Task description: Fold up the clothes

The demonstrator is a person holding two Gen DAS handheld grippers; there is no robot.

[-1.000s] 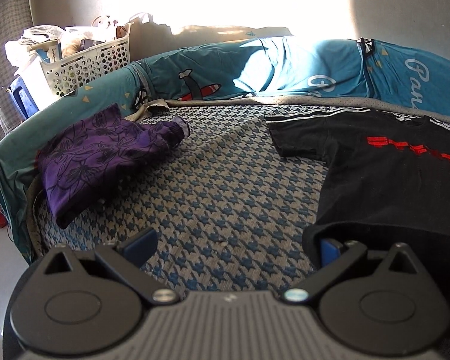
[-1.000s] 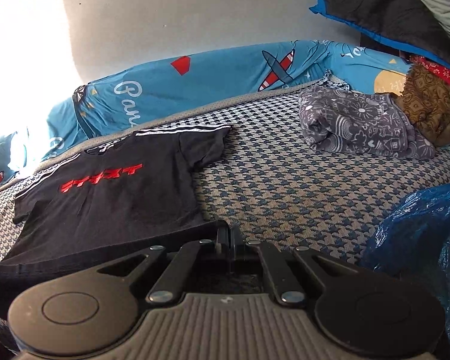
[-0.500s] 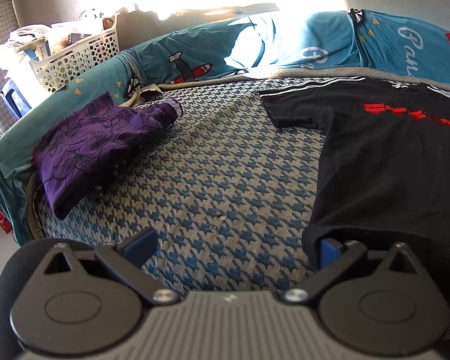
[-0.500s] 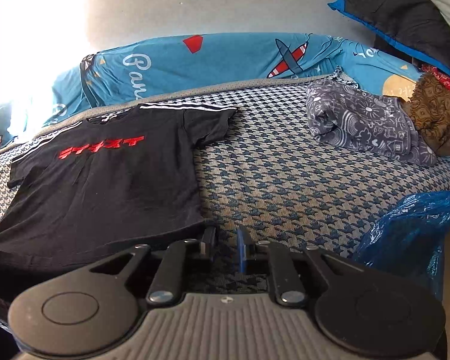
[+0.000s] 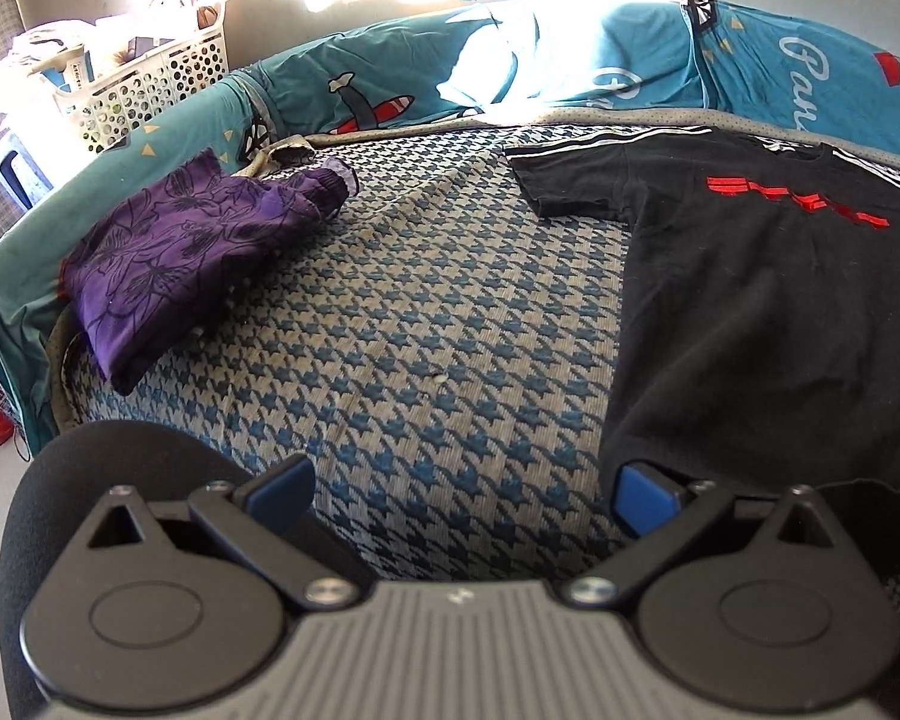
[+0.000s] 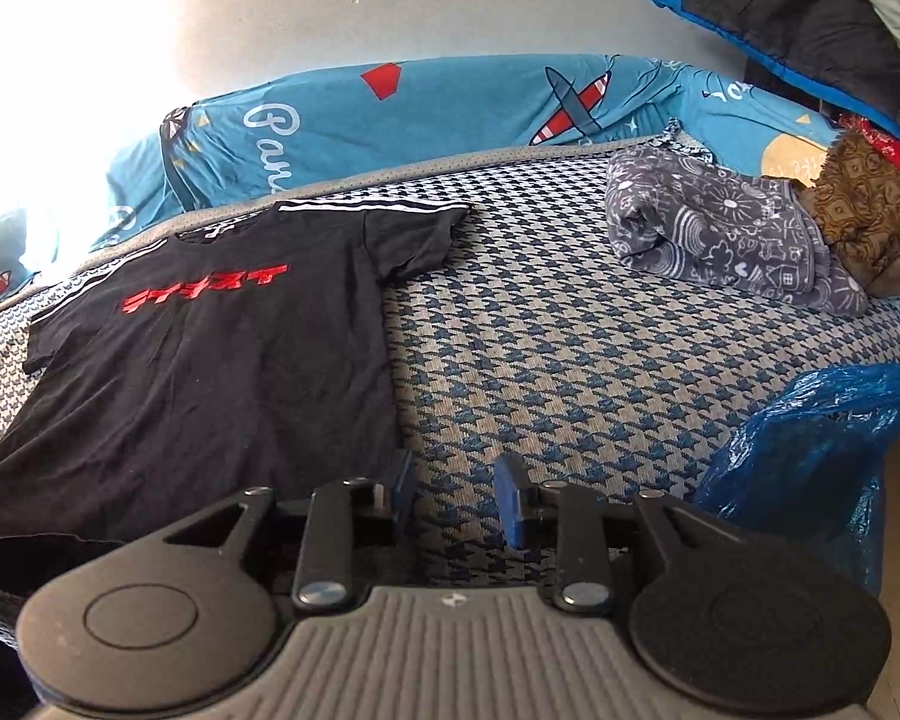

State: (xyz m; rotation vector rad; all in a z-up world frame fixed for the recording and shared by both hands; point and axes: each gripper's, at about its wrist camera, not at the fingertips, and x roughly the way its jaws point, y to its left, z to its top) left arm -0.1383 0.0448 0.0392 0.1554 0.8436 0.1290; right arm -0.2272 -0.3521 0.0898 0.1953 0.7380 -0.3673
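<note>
Lying flat, unfolded on houndstooth mattress [image 6: 570, 348]: black red-print cotton T-shirt [image 6: 210, 360] | left gripper [image 5: 459, 489] spread wide, empty, at hem corner | right gripper [image 6: 453, 495] parted, empty, beside hem | next: pinch hem corners for fold.

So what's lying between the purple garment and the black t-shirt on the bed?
Nothing but bare houndstooth cover separates the purple garment from the black t-shirt, as the left wrist view shows.

We hold our left gripper [image 5: 459, 495] with its jaws spread wide at the near left corner of the black T-shirt [image 5: 768, 300], its right pad just at the hem. Our right gripper [image 6: 456, 495] sits with jaws partly apart, just off the shirt's near right corner.
</note>
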